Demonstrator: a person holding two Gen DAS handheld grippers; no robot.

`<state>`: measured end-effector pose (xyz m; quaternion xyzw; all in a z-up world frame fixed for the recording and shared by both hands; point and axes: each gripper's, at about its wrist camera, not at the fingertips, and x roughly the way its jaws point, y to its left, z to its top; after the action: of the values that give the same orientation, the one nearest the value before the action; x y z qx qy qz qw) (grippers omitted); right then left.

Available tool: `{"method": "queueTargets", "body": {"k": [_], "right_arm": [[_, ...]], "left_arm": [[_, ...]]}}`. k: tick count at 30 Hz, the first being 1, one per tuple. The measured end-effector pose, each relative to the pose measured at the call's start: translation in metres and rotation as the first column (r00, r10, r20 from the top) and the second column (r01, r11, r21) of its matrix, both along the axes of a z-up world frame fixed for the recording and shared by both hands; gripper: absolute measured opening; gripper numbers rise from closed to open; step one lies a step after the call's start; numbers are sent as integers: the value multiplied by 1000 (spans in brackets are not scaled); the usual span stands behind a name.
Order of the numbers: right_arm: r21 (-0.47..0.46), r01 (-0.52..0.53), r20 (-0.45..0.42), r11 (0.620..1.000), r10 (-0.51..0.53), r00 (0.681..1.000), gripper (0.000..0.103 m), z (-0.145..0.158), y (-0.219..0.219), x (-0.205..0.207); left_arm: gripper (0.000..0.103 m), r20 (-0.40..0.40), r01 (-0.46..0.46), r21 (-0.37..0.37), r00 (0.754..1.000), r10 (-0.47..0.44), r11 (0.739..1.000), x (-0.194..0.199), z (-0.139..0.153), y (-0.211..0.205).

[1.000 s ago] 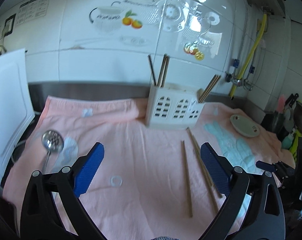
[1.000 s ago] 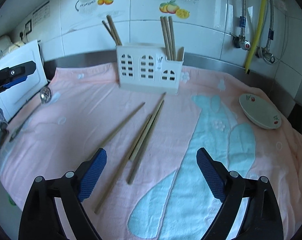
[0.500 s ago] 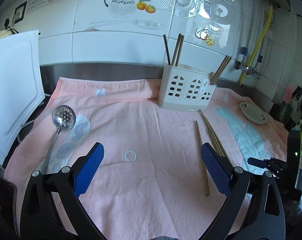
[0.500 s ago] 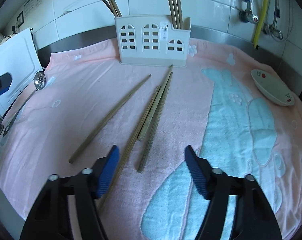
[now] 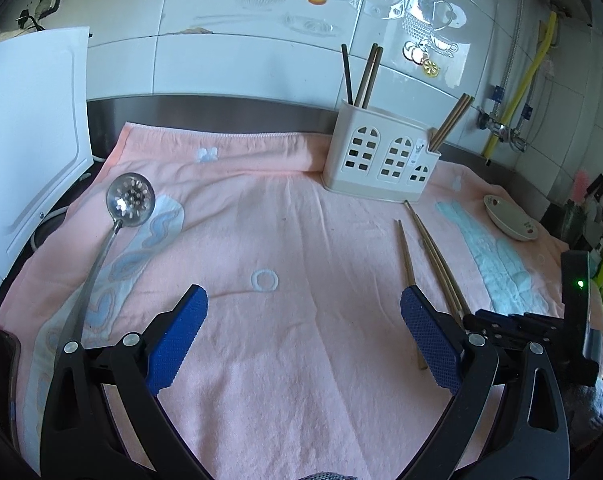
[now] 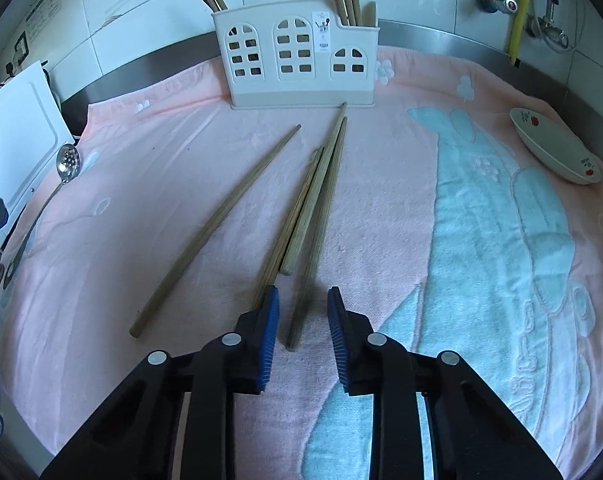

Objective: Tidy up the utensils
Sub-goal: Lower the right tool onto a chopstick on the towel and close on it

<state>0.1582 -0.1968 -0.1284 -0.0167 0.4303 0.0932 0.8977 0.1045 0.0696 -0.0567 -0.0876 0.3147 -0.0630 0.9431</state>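
Right gripper [image 6: 303,320] low over the towel [image 6: 481,240], jaws narrowed but a gap still shows, not clamped on anything. Near end of one chopstick [image 6: 315,236] lies in that gap, just ahead of the pads. Two more chopsticks lie touching it on its left side; the left pad sits over the tail of one of them. A fourth chopstick [image 6: 217,228] lies apart, further left of the tongs.

Left gripper [image 5: 301,320] wide open, empty, hovering over bare towel. Slotted ladle [image 5: 113,232] ahead and left of it.

Utensil holder [image 6: 297,56] straight ahead of the right tongs, at the far edge, already has sticks standing in it. Small dish [image 6: 553,152] far right.

Step in hand looks like gripping the single stick. Do it well: centre the jaws on that stick only, keep the left pad clear of the neighbours, close fully before lifting. Risk: dragging a second stick along, or the stick pivoting since the grip is near its end.
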Motion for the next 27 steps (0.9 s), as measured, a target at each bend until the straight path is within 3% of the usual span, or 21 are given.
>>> {"method": "queueTargets", "body": {"k": [4, 7, 12, 19, 27], "right_arm": [[-11, 21, 1, 1000, -21, 1000, 20, -1, 1, 3], [-34, 36, 12, 999, -36, 999, 9, -2, 2, 3], [-1, 62, 17, 998, -62, 998, 8, 1, -8, 2], [1, 84, 96, 996, -84, 992, 7, 24, -29, -11], [13, 85, 208, 996, -86, 974, 7, 65, -49, -22]], "left_arm": [[96, -6, 8, 0, 1000, -8, 1000, -1, -2, -4], [96, -19, 28, 13, 999, -28, 1000, 0, -5, -14], [93, -37, 98, 33, 995, -97, 995, 1, -11, -38], [59, -110, 205, 10, 973, -203, 979, 14, -28, -79], [37, -196, 245, -37, 949, -247, 969, 36, -48, -109]]}}
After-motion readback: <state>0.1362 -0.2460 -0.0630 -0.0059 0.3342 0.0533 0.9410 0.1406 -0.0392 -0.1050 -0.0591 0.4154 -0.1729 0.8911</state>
